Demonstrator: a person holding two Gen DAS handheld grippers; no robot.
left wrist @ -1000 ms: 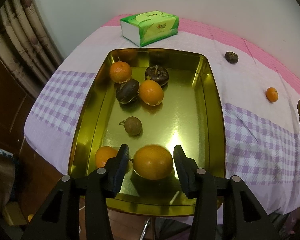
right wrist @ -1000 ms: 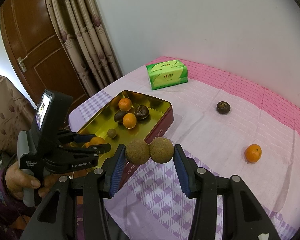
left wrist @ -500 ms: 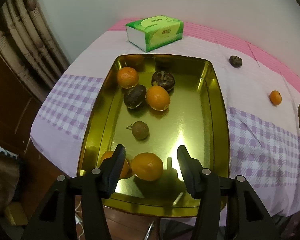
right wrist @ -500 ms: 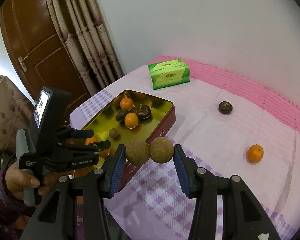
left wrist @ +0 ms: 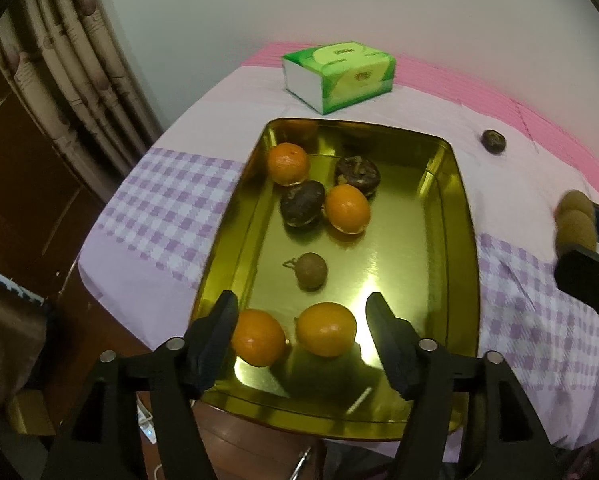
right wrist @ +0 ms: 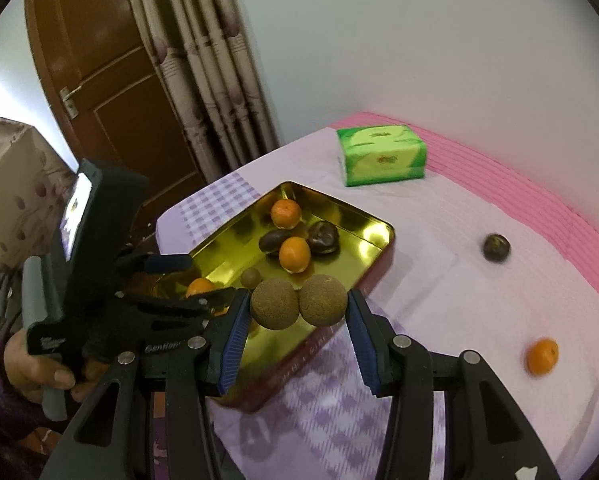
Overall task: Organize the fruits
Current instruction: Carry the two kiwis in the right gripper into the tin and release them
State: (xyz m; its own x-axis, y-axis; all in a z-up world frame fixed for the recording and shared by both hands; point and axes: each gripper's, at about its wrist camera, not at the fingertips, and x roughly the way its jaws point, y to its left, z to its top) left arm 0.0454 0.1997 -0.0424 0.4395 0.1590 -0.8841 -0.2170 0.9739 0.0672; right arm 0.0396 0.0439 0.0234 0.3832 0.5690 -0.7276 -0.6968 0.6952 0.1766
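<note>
The left gripper (left wrist: 299,334) is spread wide over the near end of the gold tray (left wrist: 465,240), holding nothing; a second ago an orange (left wrist: 326,329) sat between its fingers, and that orange now lies on the tray floor beside another orange (left wrist: 258,337) at the near left corner. Its body reads "Genrobot", partly cut off in the right wrist view. A small brown fruit (left wrist: 310,271) sits mid-tray; two oranges and two dark fruits cluster toward the far end. The green tissue box (right wrist: 381,155) stands at the cloth's far edge, its print too small to read. The right gripper (right wrist: 297,307) pinches two brown fruits (right wrist: 299,302) side by side, as before. A dark fruit (right wrist: 496,247) and an orange (right wrist: 542,356) lie on the cloth, right of the tray.
</note>
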